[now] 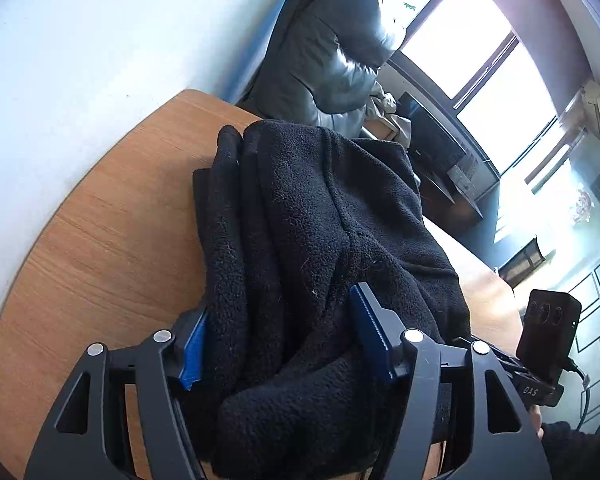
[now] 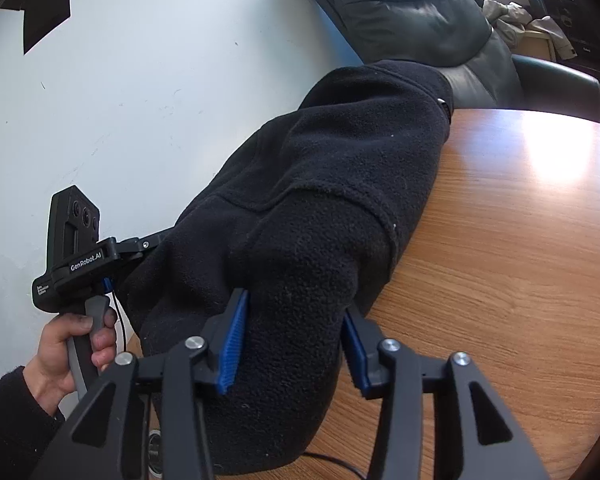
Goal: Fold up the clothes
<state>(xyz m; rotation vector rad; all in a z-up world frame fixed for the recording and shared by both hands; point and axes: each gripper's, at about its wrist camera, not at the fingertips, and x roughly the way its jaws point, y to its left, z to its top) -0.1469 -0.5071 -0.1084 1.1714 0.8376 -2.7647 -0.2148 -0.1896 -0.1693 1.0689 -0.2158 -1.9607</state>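
Black fleece garment (image 1: 312, 248) lies bundled between the blue pads of both tools, on the round wooden table (image 2: 520, 260). The left gripper (image 1: 278, 340) and right gripper (image 2: 296, 344) each stand partly open around a thick fold; whether the pads press or merely flank it is unclear. By my reading, folding is well along. Beyond sits a leather chair (image 2: 420, 16). The garment's underside and layers are hidden.

The black left gripper (image 1: 278, 340) has 2 blue ribbed pads (image 1: 191, 350) and silver screws; beside it, a black sleeve (image 2: 8, 428).
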